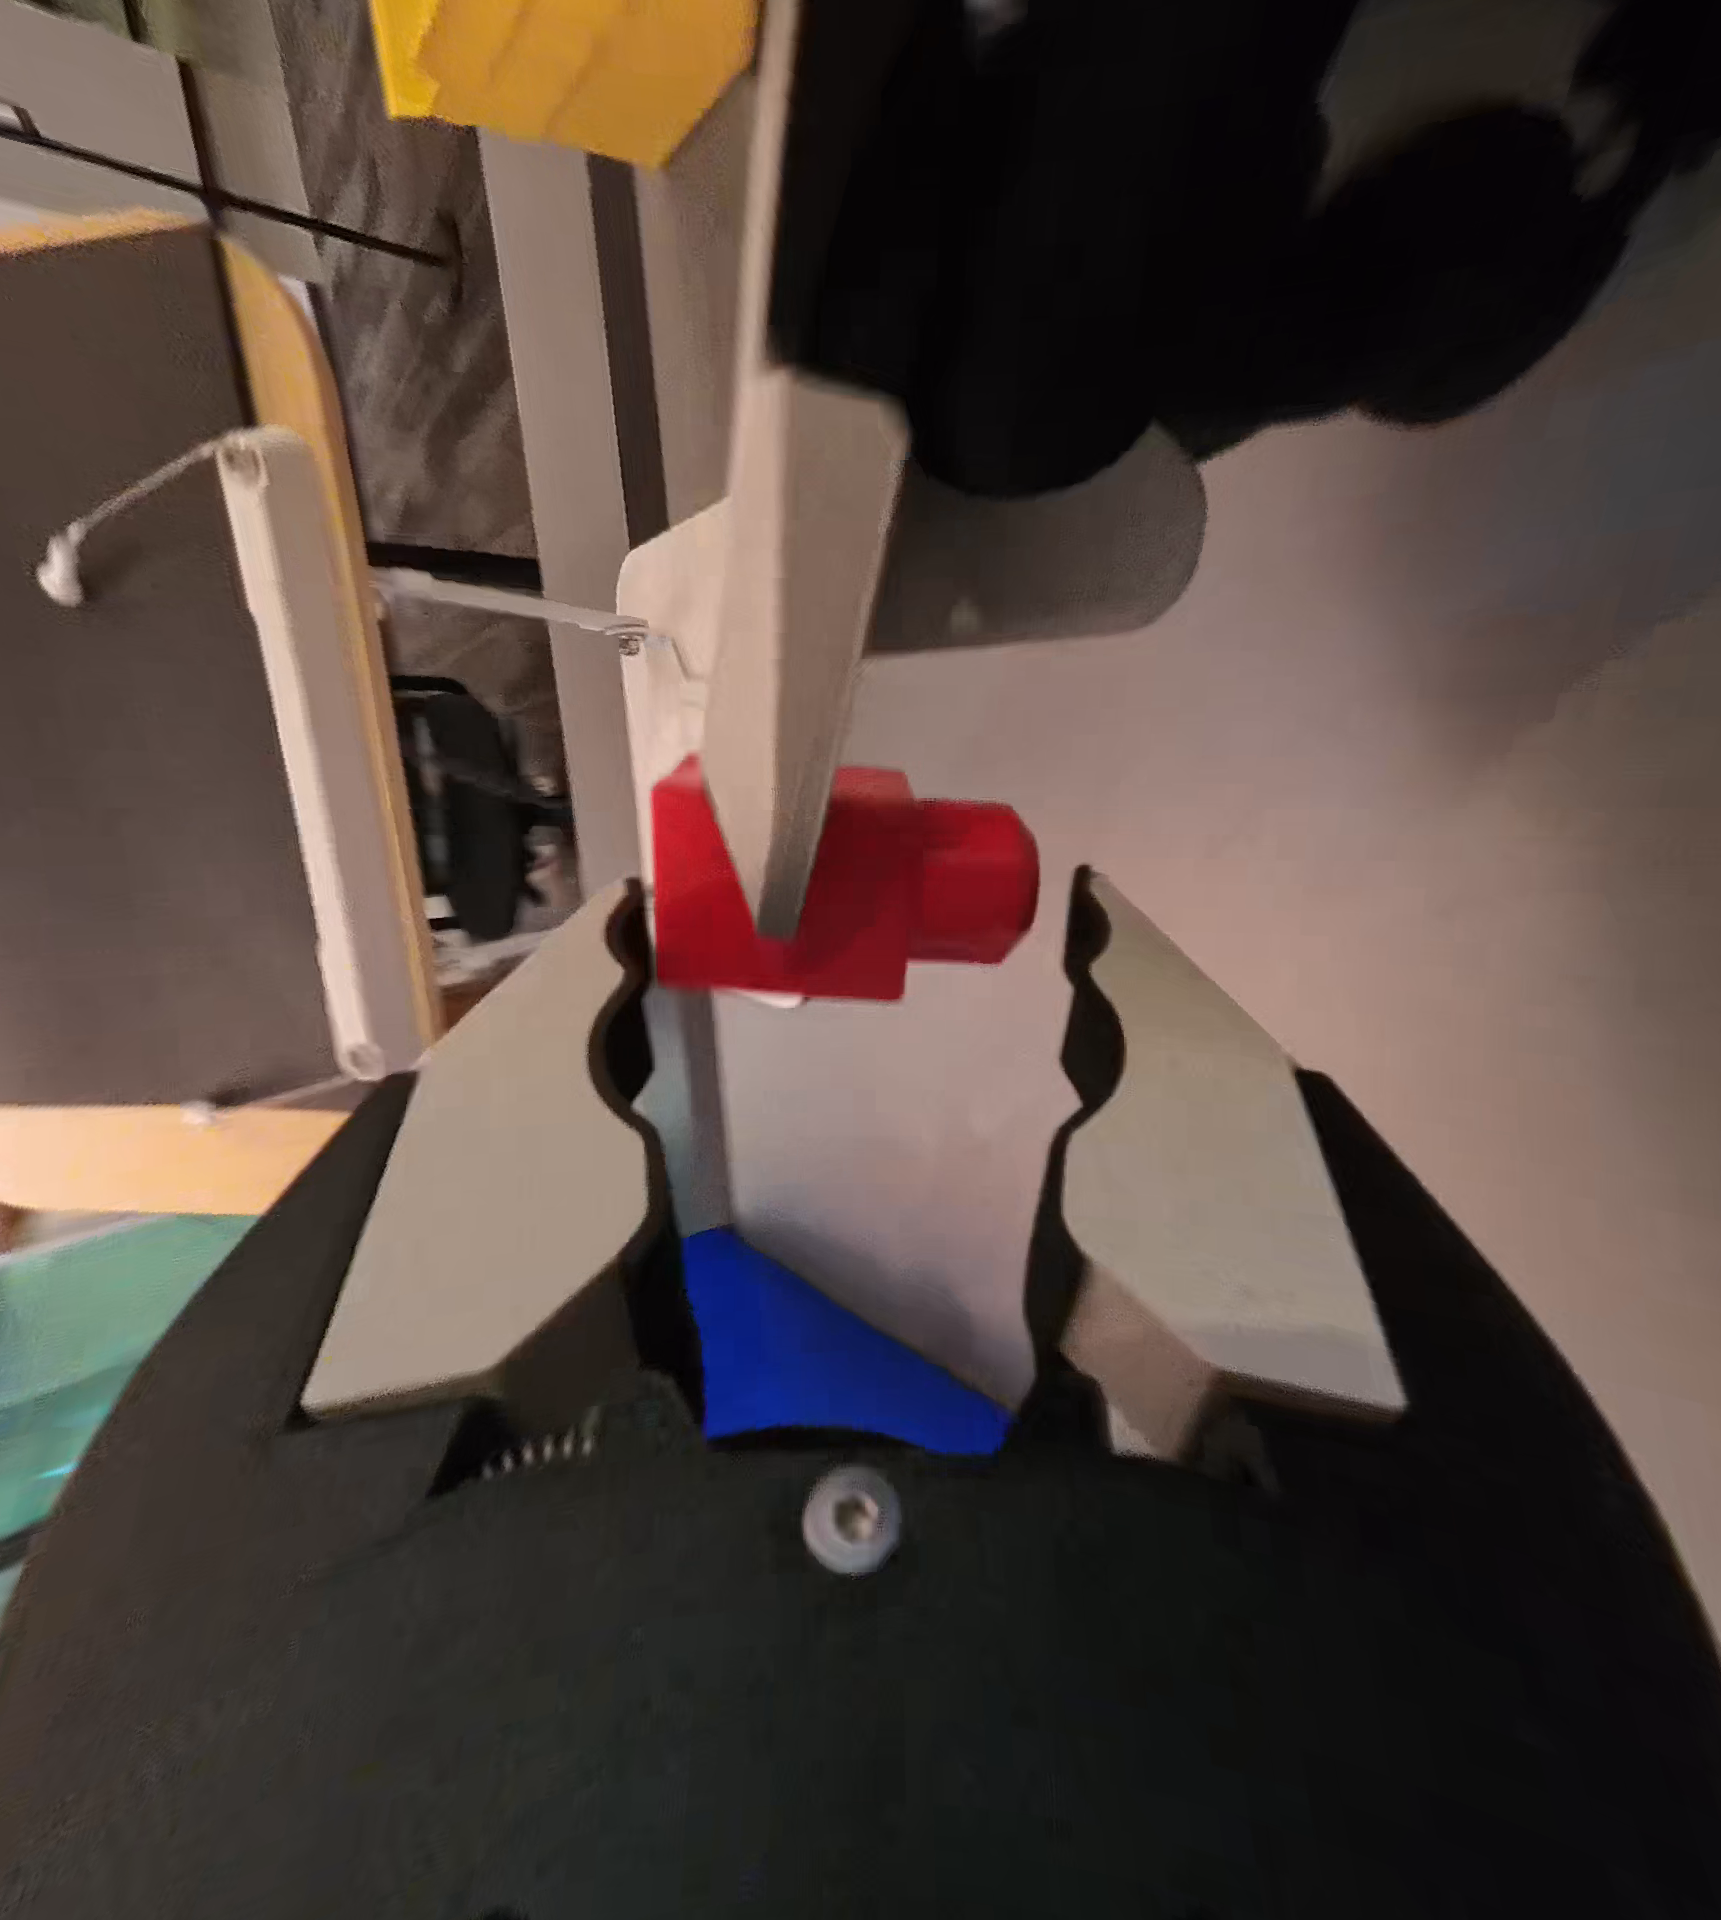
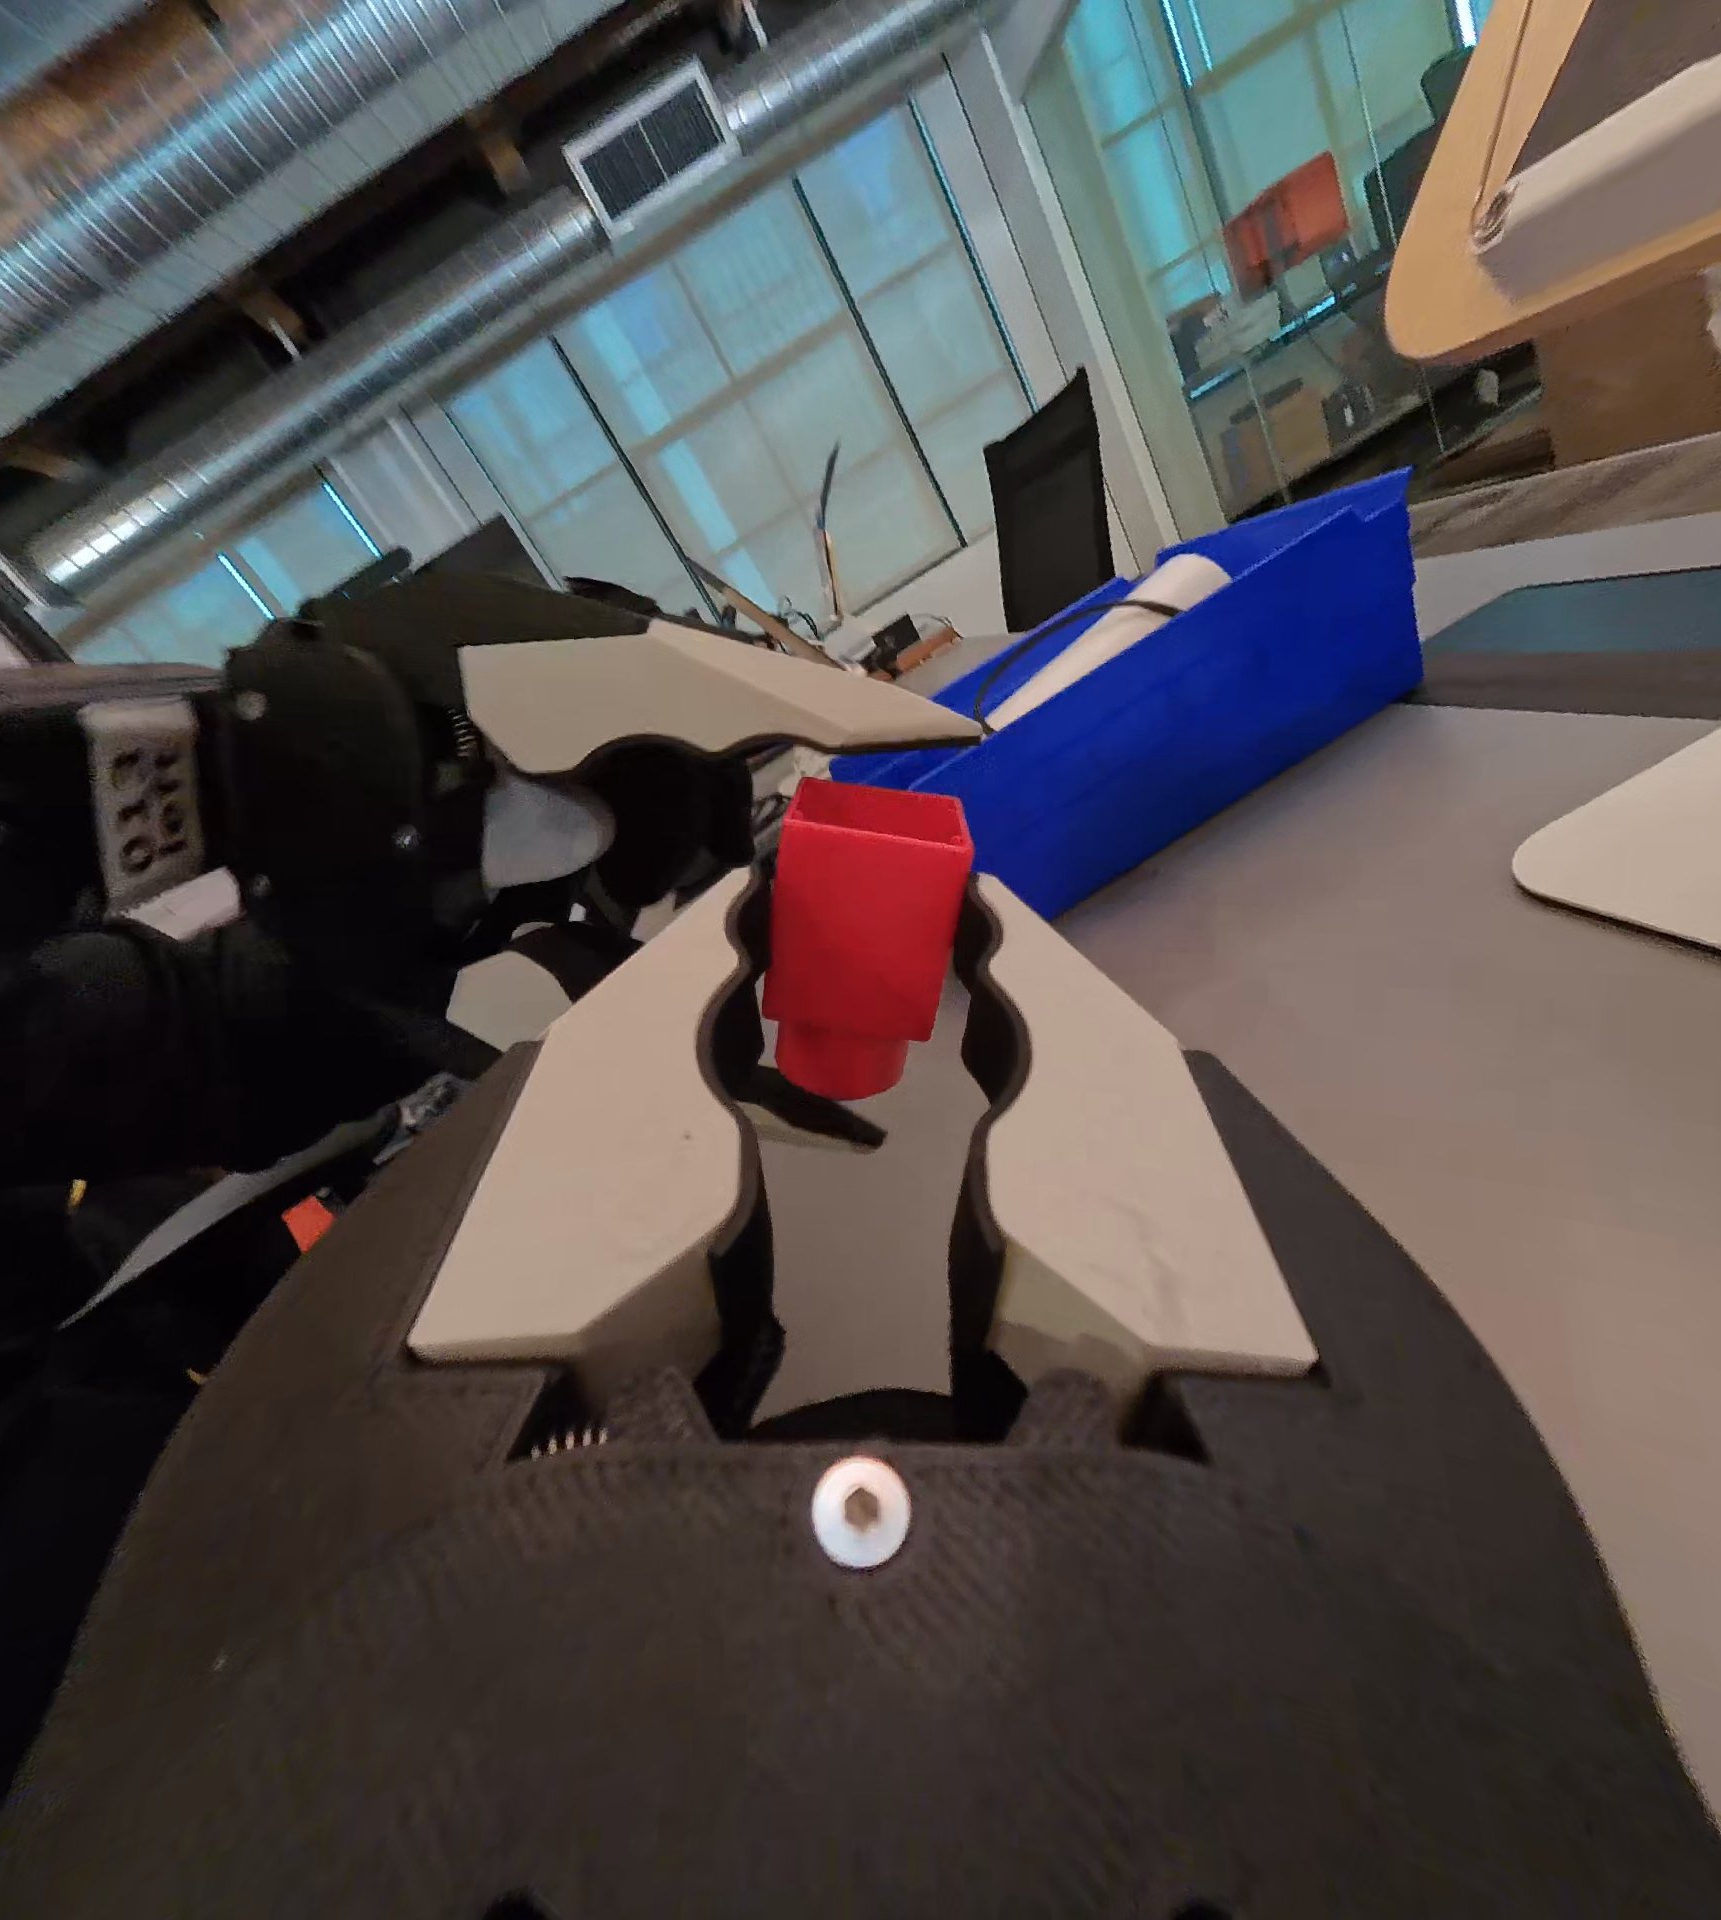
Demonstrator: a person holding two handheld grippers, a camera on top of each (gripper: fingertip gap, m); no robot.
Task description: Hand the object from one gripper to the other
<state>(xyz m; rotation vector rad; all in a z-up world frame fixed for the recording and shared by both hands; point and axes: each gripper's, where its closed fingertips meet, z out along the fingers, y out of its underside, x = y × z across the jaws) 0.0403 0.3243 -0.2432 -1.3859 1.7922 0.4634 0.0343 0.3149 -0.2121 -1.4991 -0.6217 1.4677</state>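
The red block (image 2: 866, 935), a hollow square body with a round stub on one end, sits pinched between the tips of the right gripper (image 2: 861, 914), whose two grey fingers press on its opposite sides. In the right wrist view the block's open square end points away from the camera and the stub points back toward the gripper's body, held above the grey table (image 2: 1355, 1143).

The left gripper (image 1: 851, 904) has its jaws spread wide, one tip on each side of the red block (image 1: 835, 914); the left tip lies just at the block's edge, while the right tip stands clear of the stub. From the left wrist view the right gripper (image 1: 783, 935) comes in from above, one of its fingers crossing the front of the block.

Only the right wrist view shows the left gripper (image 2: 794, 821) from the side, with a black-gloved hand (image 2: 108, 987) behind it, and a blue bin (image 2: 1199, 727) on the table beyond. Only the left wrist view shows a yellow shape (image 1: 575, 73) at the top edge.
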